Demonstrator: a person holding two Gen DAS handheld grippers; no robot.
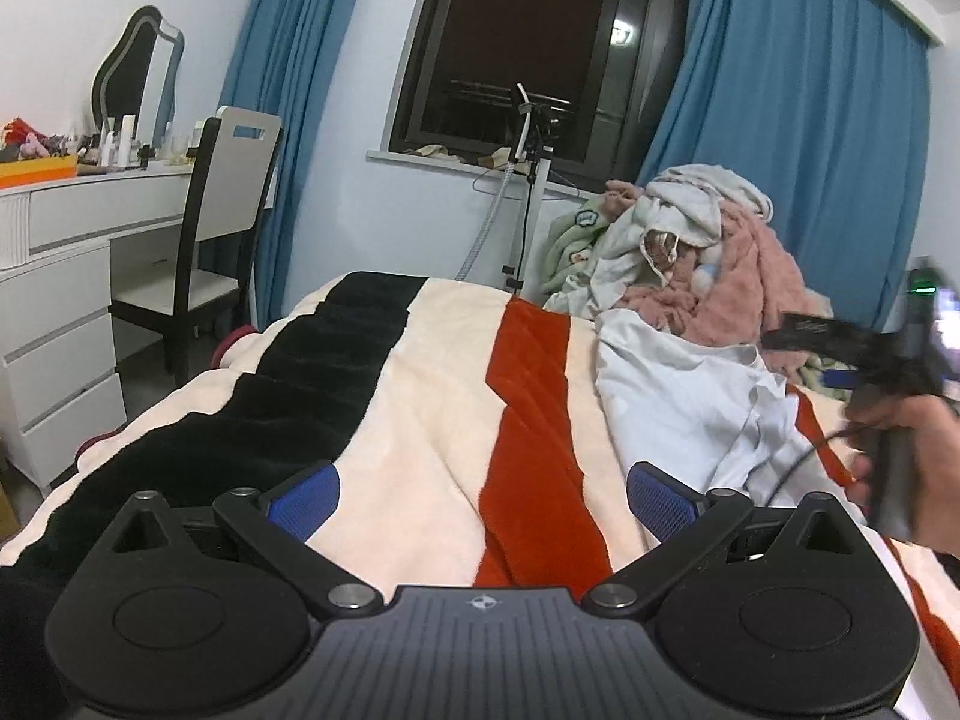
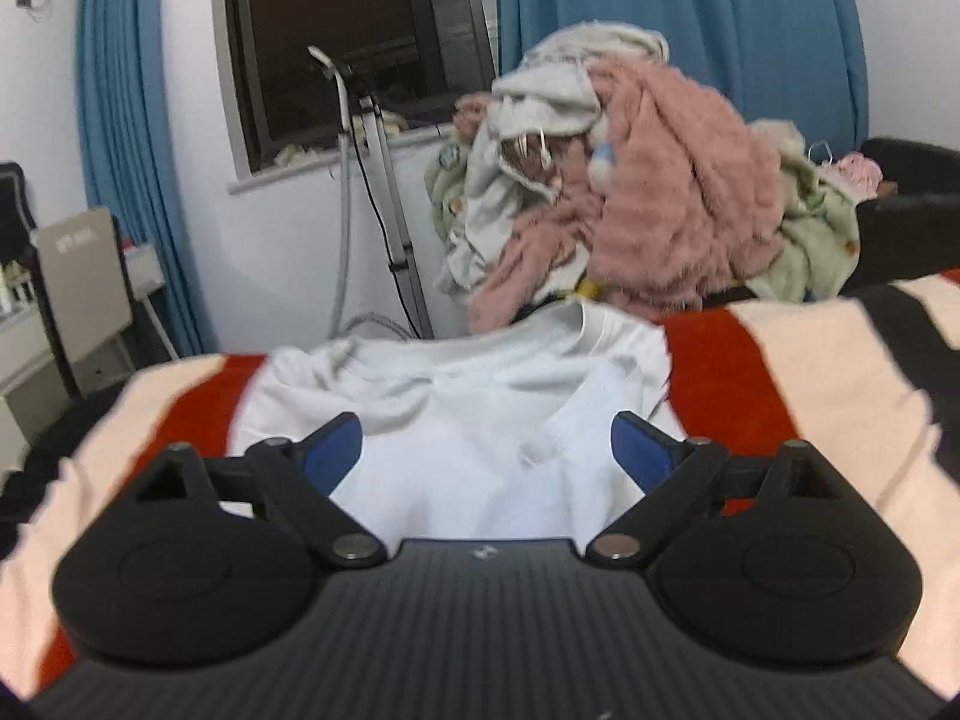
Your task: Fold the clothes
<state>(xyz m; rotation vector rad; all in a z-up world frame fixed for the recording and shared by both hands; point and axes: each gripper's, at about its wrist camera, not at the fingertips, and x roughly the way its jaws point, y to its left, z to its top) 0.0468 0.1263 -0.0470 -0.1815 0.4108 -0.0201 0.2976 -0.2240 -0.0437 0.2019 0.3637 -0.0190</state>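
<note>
We note a pale white cotton T-shirt [image 2: 480,414] lying crumpled, collar away from us, on the striped cream, red and black fleece blanket [image 1: 432,396] of the bed, set apart from the heaped pile of pink, white and green laundry [image 2: 630,204] behind it, likely so one garment has room to be spread. Our right gripper [image 2: 486,450] hangs over the shirt, jaws apart and empty; our left gripper [image 1: 483,498], equally apart, hovers over bare blanket beside it (both views blurred).
</note>
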